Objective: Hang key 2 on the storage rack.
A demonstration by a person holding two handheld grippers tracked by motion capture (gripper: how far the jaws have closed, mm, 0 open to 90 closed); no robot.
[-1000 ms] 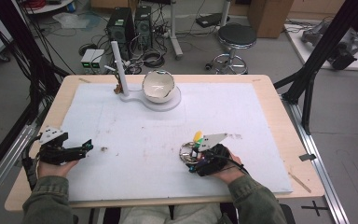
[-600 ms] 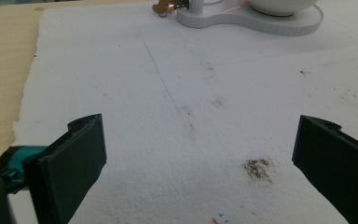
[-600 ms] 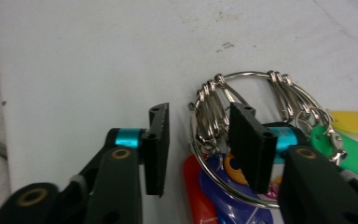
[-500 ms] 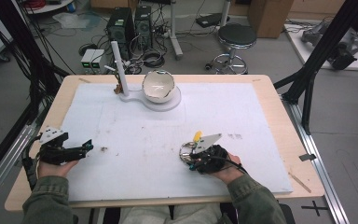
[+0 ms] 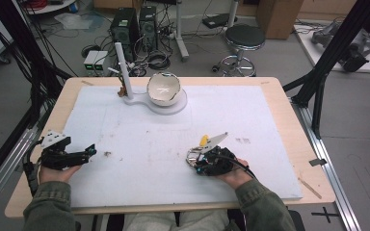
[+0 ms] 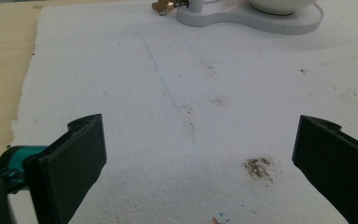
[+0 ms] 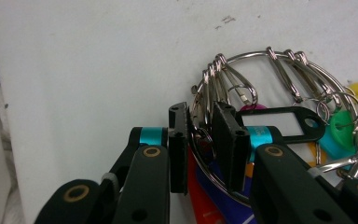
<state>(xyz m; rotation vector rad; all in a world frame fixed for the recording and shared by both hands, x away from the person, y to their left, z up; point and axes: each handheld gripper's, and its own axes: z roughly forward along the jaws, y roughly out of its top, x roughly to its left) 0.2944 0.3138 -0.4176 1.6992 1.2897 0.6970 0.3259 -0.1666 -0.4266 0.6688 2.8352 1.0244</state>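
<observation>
A large metal key ring point(image 7: 261, 60) with several clips and coloured tags lies on the white foam mat point(image 5: 139, 144). In the high view the key ring point(image 5: 192, 155) sits at the front right with a yellow tag point(image 5: 204, 140) beside it. My right gripper point(image 7: 200, 121) has just been closing, and its pads now pinch the ring's wire at its left side. A black-framed tag point(image 7: 279, 123) lies just behind the right jaw. In the high view my right gripper point(image 5: 207, 161) rests low on the mat. My left gripper point(image 5: 90, 150) lies at the front left. In its own view the left gripper point(image 6: 200, 158) stands wide open over bare mat.
A white stand point(image 5: 166, 103) with a post point(image 5: 123, 72) and a pale bowl point(image 5: 164, 89) sits at the back centre, and its base point(image 6: 251, 16) is far ahead of the left gripper. A small brass object point(image 6: 165, 5) lies by the post. A brown stain point(image 6: 258, 168) marks the mat.
</observation>
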